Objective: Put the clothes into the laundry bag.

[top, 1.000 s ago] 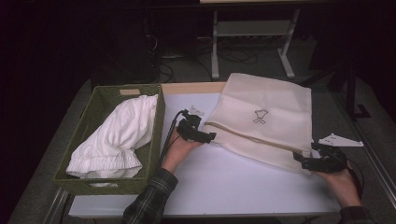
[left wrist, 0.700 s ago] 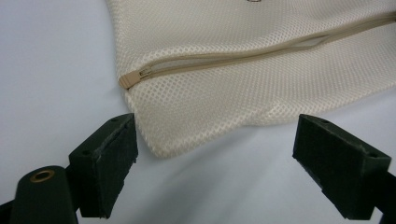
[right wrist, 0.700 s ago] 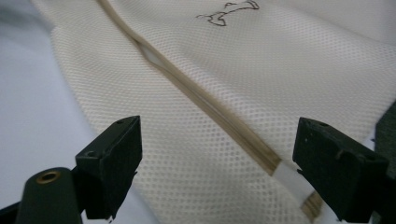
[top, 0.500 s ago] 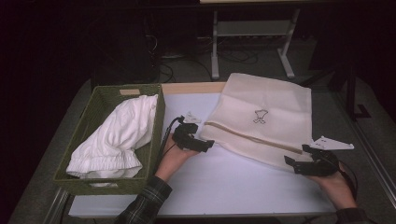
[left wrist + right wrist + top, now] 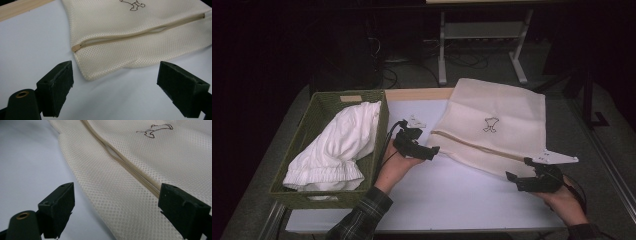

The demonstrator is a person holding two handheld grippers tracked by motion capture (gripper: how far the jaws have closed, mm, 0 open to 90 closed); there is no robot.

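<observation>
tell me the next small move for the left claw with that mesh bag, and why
Probably ease the open left claw forward onto the near corner of the cream mesh zip bag. Its jaws stand wide just short of that corner, beside the closed tan zipper; the right claw is also open at the bag's other end.

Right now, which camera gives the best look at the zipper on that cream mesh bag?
The left gripper view: the zipper runs across it, its closed end sharp at the left. The right gripper view shows a nearer stretch running away lengthwise. The high view shows a thin darker line.
</observation>
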